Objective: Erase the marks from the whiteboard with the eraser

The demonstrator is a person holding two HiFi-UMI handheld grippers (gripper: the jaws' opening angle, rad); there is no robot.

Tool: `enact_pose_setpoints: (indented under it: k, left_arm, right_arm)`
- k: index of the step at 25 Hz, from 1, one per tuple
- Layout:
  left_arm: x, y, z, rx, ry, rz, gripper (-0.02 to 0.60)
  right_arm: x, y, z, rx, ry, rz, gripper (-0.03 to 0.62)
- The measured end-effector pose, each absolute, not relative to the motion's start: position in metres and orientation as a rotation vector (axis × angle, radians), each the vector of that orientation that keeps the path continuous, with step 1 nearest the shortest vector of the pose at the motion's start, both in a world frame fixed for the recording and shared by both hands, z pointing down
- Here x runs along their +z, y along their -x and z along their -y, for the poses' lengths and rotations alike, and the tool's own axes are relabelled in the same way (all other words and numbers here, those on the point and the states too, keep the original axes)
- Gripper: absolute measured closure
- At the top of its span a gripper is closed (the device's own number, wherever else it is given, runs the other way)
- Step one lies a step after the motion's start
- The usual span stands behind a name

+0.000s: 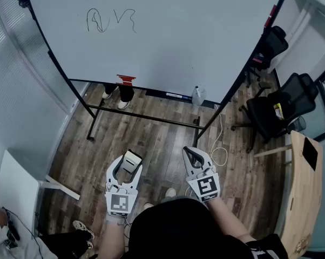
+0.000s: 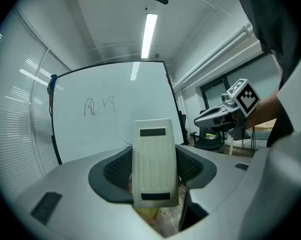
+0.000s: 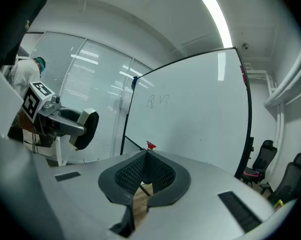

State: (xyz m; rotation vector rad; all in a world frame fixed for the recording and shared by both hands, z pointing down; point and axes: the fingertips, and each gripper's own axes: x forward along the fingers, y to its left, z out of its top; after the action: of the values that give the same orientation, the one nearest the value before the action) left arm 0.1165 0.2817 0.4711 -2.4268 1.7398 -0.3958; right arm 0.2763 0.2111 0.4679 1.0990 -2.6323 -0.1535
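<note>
A large whiteboard [image 1: 168,31] on a black stand fills the top of the head view; black marker marks [image 1: 109,20] sit at its upper left. The marks [image 2: 99,105] also show in the left gripper view, and faintly the marks [image 3: 157,101] in the right gripper view. My left gripper [image 1: 129,163] is shut on a white eraser [image 1: 132,160], held upright; the eraser [image 2: 154,161] stands between the jaws in its own view. My right gripper [image 1: 191,154] is shut with nothing in it, jaw tips together. Both are well short of the board, above the wooden floor.
The board's tray holds a red item [image 1: 126,80], a marker [image 1: 172,95] and a spray bottle [image 1: 198,96]. Black office chairs [image 1: 278,104] stand at right, beside a wooden table [image 1: 308,198]. A white cable [image 1: 221,152] lies on the floor. A person's feet [image 1: 116,96] show behind the board.
</note>
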Motion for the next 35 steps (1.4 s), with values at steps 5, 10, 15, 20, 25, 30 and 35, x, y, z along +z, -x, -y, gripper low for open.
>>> enact_pose_setpoints:
  k: [5, 10, 15, 20, 25, 30, 35]
  left_arm:
    - [0.465, -0.137, -0.256, -0.407, 2.417, -1.709, 0.314]
    - [0.469, -0.156, -0.238, -0.442, 2.41, -1.711, 0.314]
    - [0.48, -0.163, -0.223, -0.487, 2.413, -1.704, 0.314]
    - [0.488, -0.151, -0.187, -0.489, 2.422, -1.693, 0.314]
    - [0.486, -0.121, -0.129, -0.439, 2.437, -1.656, 0.314]
    - [0.471, -0.083, -0.055, -0.377, 2.469, -1.603, 0.314]
    - [0.458, -0.046, 0.022, -0.342, 2.485, -1.494, 0.314]
  right_arm:
    - [0.466, -0.291, -0.193, -0.158, -1.095, 2.65, 0.566]
    - [0.472, -0.314, -0.173, -0.047, -1.101, 2.721, 0.565]
    - [0.478, -0.326, -0.154, -0.027, -1.131, 2.724, 0.565]
    - [0.486, -0.315, -0.127, -0.016, -1.132, 2.705, 0.565]
    - [0.481, -0.28, -0.078, -0.094, -1.133, 2.682, 0.565]
    - [0.471, -0.236, -0.019, -0.126, -1.192, 2.629, 0.565]
    - [0.459, -0.193, 0.039, -0.149, -1.28, 2.572, 0.565]
